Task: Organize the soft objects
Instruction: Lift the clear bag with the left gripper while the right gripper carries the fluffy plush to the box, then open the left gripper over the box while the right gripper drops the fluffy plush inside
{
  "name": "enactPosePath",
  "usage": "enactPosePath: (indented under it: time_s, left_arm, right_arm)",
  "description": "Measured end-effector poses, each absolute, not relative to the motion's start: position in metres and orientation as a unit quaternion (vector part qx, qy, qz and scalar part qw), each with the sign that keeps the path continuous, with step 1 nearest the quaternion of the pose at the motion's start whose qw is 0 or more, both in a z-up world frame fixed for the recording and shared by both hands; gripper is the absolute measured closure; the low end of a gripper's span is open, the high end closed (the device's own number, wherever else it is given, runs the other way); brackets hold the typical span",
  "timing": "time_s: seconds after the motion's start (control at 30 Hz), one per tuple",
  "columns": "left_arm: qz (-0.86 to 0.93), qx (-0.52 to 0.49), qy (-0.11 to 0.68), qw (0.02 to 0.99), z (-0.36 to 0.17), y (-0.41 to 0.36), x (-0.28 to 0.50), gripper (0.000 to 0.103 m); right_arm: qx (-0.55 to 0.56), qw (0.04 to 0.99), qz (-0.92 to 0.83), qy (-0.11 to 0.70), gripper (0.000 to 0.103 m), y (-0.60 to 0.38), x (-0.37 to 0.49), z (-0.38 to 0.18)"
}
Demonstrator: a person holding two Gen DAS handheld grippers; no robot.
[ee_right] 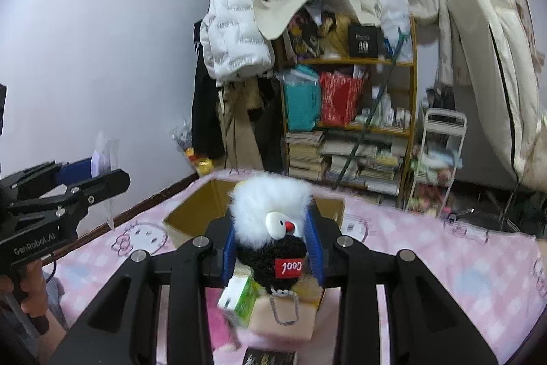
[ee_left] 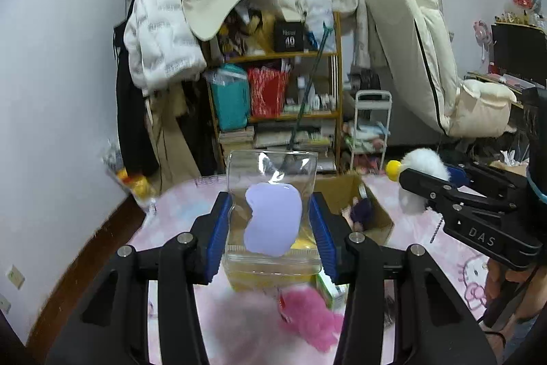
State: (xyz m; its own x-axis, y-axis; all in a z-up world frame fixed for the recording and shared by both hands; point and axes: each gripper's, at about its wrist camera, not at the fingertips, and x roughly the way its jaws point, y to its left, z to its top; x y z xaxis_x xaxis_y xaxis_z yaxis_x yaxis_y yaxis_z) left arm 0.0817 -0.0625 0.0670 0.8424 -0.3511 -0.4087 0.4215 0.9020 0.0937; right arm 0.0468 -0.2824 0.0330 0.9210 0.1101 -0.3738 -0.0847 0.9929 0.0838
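Both items carried in the air, apparently for sorting into the cardboard box (ee_right: 191,218) on the pink bed cover (ee_left: 427,228).

Left gripper (ee_left: 270,228): clenched on a clear plastic bag (ee_left: 273,173) holding a lilac soft piece (ee_left: 273,218). Bag pinched at mid-height between the blue pads (ee_left: 218,228), top standing above them, just left of the box.

Right gripper (ee_right: 273,245): grasping a fluffy white toy (ee_right: 270,204) with black body and red label. Toy wedged between the pads (ee_right: 312,248), directly in front of the box opening. Chain hanging loose below.
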Motion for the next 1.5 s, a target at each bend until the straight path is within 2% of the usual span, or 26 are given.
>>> enactPosePath:
  time_s: [0.23,0.43,0.73,1.2,1.5]
  left_arm:
    - [-0.195,0.087,0.159,0.964,0.093,-0.067,0.111,0.057]
    - [-0.193,0.077,0.154,0.966,0.081,-0.067,0.129,0.057]
    - [-0.190,0.081,0.188,0.960,0.044,-0.068,0.158,0.057]
    - [-0.194,0.084,0.274,0.938,-0.015,-0.076,0.194,0.056]
    - [-0.197,0.079,0.300,0.930,-0.026,-0.082,0.199,0.054]
  right_arm:
    - [0.006,0.987,0.044,0.152,0.067,-0.283,0.065,0.067]
    - [0.003,0.989,0.042,0.142,0.067,-0.285,0.078,0.066]
    - [0.021,0.982,0.063,0.176,0.066,-0.286,0.102,0.040]
    - [0.058,0.962,0.086,0.253,0.066,-0.294,0.137,-0.031]
    - [0.062,0.961,0.084,0.258,0.066,-0.299,0.137,-0.037]
